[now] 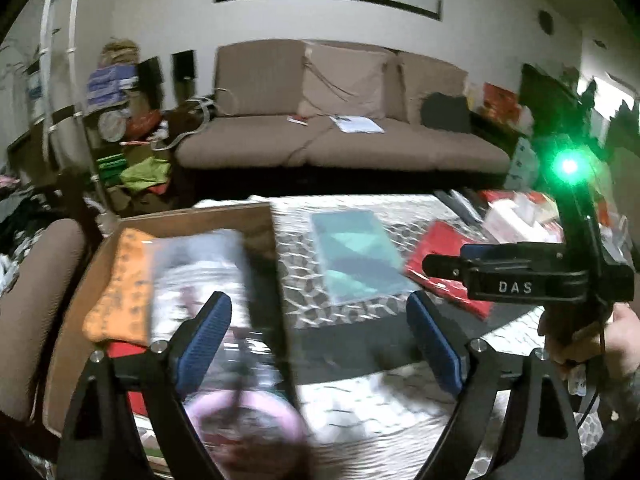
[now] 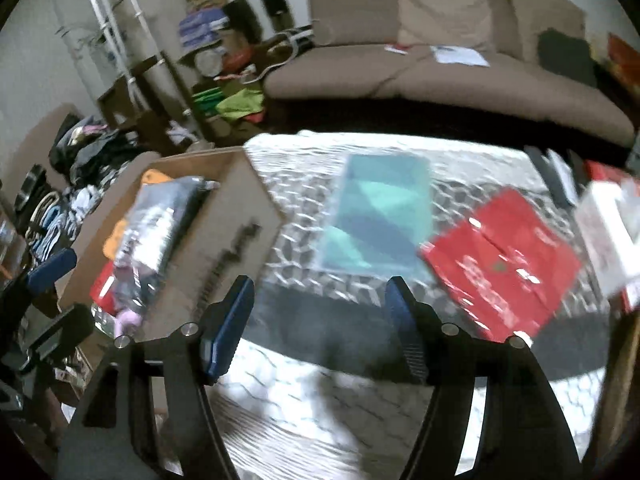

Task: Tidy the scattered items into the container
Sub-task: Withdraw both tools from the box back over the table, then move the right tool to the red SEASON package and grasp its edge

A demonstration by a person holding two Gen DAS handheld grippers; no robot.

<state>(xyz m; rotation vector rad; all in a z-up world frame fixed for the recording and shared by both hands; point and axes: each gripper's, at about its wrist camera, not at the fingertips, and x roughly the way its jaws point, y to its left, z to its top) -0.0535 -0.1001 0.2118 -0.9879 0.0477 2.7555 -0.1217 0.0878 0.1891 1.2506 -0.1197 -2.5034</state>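
A cardboard box [image 1: 76,292] stands at the table's left edge; it also shows in the right wrist view [image 2: 236,216]. Inside lie a glossy plastic packet [image 1: 200,264], an orange item [image 1: 120,280] and something red. A teal packet [image 1: 356,256] and a red packet [image 1: 444,256] lie flat on the patterned tablecloth; both show in the right wrist view, teal [image 2: 380,216] and red [image 2: 504,256]. My left gripper [image 1: 320,332] is open and empty, over the box's right wall. My right gripper [image 2: 320,308] is open and empty, above the table just short of the teal packet.
A white tissue box [image 1: 516,216] and red boxes sit at the table's right end. A brown sofa [image 1: 340,120] stands behind the table. Clutter and a white rack [image 2: 116,20] fill the left side. A brown chair [image 1: 36,280] is beside the box.
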